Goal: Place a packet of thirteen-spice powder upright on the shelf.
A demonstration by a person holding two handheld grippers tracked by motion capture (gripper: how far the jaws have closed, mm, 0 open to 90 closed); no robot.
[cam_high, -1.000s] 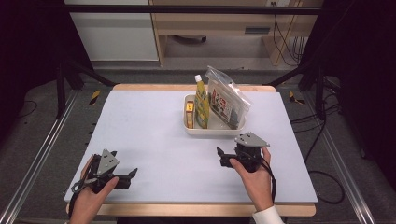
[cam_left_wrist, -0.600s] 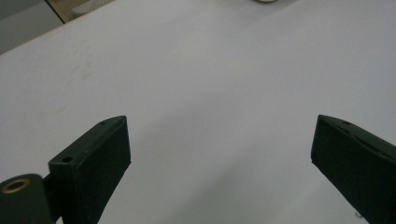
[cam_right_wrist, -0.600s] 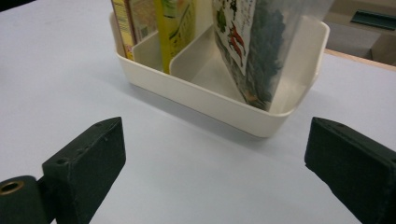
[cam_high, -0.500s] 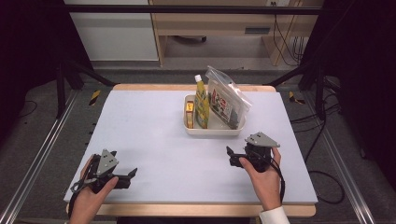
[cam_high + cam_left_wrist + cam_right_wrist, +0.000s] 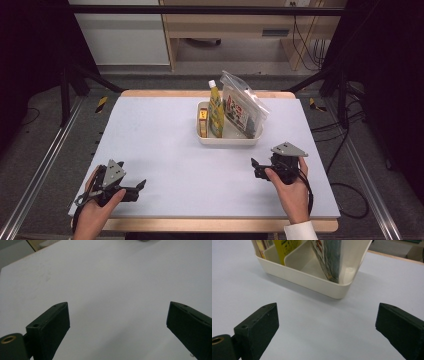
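Right gripper view: spread right claw (image 5: 327, 332) near white tray (image 5: 312, 281).

A cream plastic tray with inner dividers (image 5: 228, 139) stands on the far middle of the table, nearest the right gripper. Upright in it are a yellow squeeze bottle with a white cap (image 5: 216, 110) and a small yellow-orange box (image 5: 202, 121) at its left. A clear zip bag with printed contents (image 5: 242, 106) leans tilted in the right compartment.

No lettering can be read. The yellow squeeze bottle (image 5: 216, 111) and the clear zip bag (image 5: 241, 107) at its 3 o'clock, both in the cream plastic bin (image 5: 227, 139), carry print too small and blurred.
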